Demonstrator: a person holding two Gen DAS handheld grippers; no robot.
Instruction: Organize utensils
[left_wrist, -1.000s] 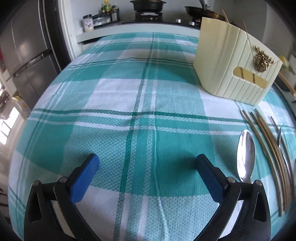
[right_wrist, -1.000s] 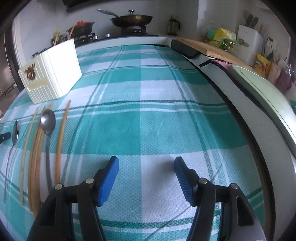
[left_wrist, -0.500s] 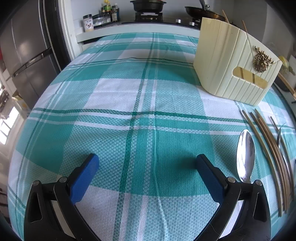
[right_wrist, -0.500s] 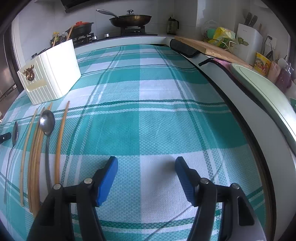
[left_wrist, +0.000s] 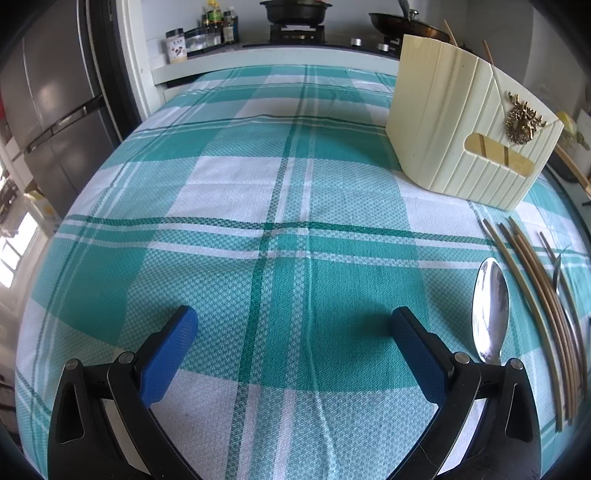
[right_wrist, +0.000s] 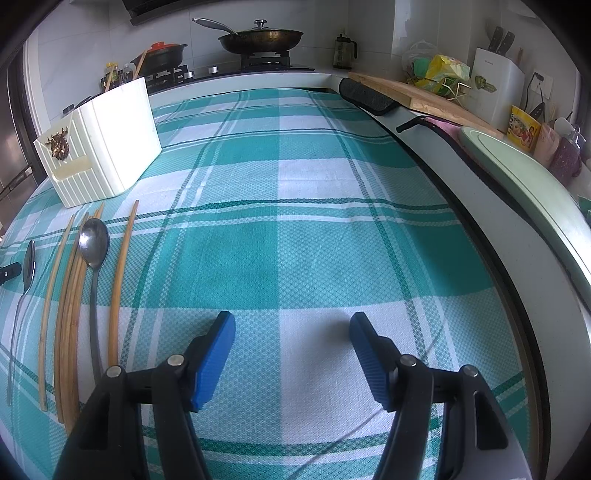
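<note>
A cream ribbed utensil holder (left_wrist: 465, 129) with a gold ornament stands on the teal plaid cloth; it also shows in the right wrist view (right_wrist: 107, 147). In front of it lie several wooden chopsticks (left_wrist: 543, 314) (right_wrist: 70, 295) and two metal spoons, one (left_wrist: 489, 306) (right_wrist: 94, 243) by the left gripper's right finger, one (right_wrist: 27, 266) further left. My left gripper (left_wrist: 295, 332) is open and empty, left of the utensils. My right gripper (right_wrist: 291, 332) is open and empty, right of them.
A stove with pans (right_wrist: 258, 37) and spice bottles (left_wrist: 207, 33) line the far counter. A fridge (left_wrist: 48, 110) stands at the left. A wooden board (right_wrist: 424, 96), a knife block (right_wrist: 495, 85) and a green board (right_wrist: 524, 177) lie along the right counter edge.
The right gripper has drifted slightly forward and lower; the left gripper is almost still. Both stay open and empty.
</note>
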